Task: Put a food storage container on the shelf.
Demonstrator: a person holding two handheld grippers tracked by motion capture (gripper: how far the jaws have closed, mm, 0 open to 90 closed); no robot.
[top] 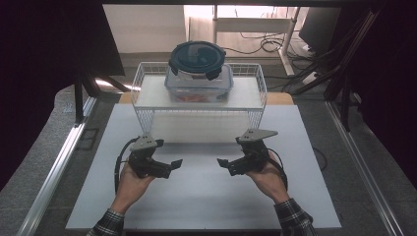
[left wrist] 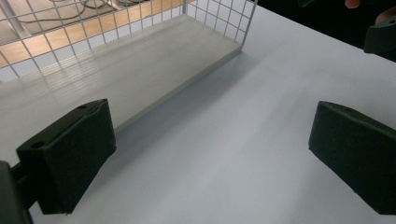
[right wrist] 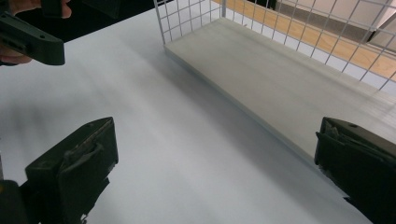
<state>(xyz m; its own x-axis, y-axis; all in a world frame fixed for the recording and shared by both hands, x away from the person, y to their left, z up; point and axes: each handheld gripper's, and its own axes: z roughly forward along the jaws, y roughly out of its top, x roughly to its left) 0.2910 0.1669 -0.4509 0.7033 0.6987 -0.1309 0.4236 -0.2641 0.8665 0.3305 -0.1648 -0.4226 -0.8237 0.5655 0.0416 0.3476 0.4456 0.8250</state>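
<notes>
Nearest, we see left tongs (top: 173,164) and right tongs (top: 222,164) over bare white tabletop (top: 206,196), tips facing each other, well apart, nothing between them. In each gripper view we find jaws spread wide, released, gripping nothing. Just beyond, white wire rack (top: 147,69) stands on tabletop; its lower shelf (left wrist: 140,70) lies bare. On top shelf sits clear container (top: 199,86) with red contents, round dark-lidded container (top: 197,58) stacked on it. Farther back, cables on floor (top: 265,44).
</notes>
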